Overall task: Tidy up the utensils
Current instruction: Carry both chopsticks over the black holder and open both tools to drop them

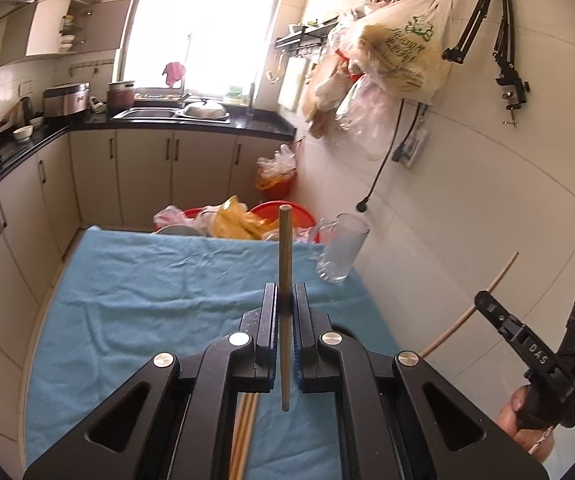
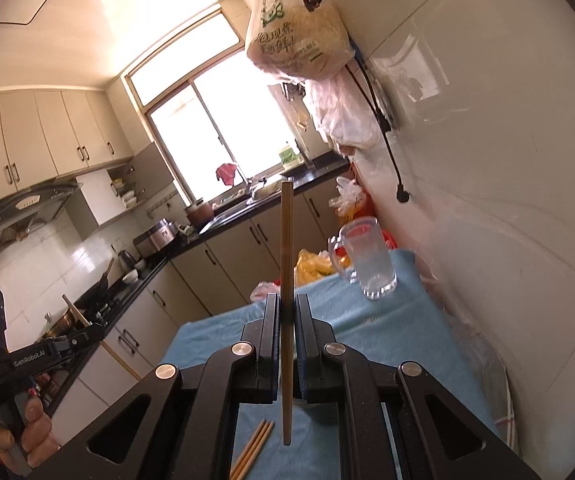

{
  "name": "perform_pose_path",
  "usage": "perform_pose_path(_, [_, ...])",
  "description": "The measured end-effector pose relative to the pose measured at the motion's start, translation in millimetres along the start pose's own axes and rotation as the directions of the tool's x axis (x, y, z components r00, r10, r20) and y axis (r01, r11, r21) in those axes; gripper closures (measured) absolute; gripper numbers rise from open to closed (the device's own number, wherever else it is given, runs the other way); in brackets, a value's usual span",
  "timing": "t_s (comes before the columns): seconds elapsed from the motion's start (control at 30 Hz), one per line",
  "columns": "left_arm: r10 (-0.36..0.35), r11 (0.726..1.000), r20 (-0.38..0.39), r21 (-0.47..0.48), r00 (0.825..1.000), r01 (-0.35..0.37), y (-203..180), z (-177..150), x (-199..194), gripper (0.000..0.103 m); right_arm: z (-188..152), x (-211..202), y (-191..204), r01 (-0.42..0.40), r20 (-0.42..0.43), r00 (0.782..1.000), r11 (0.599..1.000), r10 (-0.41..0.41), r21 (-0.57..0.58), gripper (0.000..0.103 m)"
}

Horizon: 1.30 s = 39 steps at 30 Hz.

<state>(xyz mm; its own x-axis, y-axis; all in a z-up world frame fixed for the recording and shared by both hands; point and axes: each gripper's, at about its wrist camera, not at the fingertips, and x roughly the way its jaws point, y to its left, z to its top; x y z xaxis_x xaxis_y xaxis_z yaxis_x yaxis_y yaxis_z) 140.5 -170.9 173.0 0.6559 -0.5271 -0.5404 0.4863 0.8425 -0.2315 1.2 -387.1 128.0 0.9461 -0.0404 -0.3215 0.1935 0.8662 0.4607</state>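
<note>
In the left wrist view my left gripper (image 1: 286,292) is shut on a wooden chopstick (image 1: 285,248) that stands upright between the pads, above the blue towel (image 1: 147,300). At the far right a hand holds my right gripper (image 1: 485,304), shut on another chopstick (image 1: 503,270). The right wrist view shows that gripper (image 2: 286,300) shut on its upright chopstick (image 2: 286,240). The left gripper (image 2: 93,330) with its chopstick (image 2: 74,312) is at the left there. An empty glass mug (image 1: 341,250) (image 2: 367,258) stands at the towel's far right corner. Loose chopsticks (image 1: 243,432) (image 2: 255,446) lie on the towel below the grippers.
Red basins and plastic bags (image 1: 243,220) sit just beyond the table's far edge. A tiled wall (image 1: 487,180) runs along the right side, with hanging bags (image 1: 391,56) and a dangling cable (image 1: 379,176). Kitchen counters with a sink (image 1: 167,114) line the left and back.
</note>
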Motion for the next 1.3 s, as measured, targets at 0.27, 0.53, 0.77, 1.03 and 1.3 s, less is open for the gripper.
perform_pose_path(0.27, [-0.073,0.997,0.002,-0.01,0.997,0.073,-26,27,39,0.097,26,30,-8,0.036,0.017,0.999,0.999,-0.035,-0.009,0.096])
perform_pose_path(0.53, [-0.082,0.997,-0.093,-0.015,0.992,0.081,-32,15,96,0.097,22,80,-25,0.058,-0.062,0.996,0.998,-0.058,0.003,0.096])
perform_pose_path(0.77, [-0.058,0.998,-0.177,-0.016,0.982,0.056,-22,-8,138,0.097,-4,119,-38,0.067,-0.181,0.981,0.998,-0.064,0.011,0.096])
perform_pose_path(1.03, [-0.06,0.998,-0.202,-0.024,0.978,0.056,-15,-16,149,0.093,-21,135,-46,0.075,-0.251,0.966,0.997,-0.068,0.015,0.093])
perform_pose_path(1.3, [-0.065,0.998,-0.138,-0.025,0.988,0.063,-13,-7,121,0.067,-11,111,-40,0.095,-0.187,0.978,0.995,-0.094,-0.003,0.078])
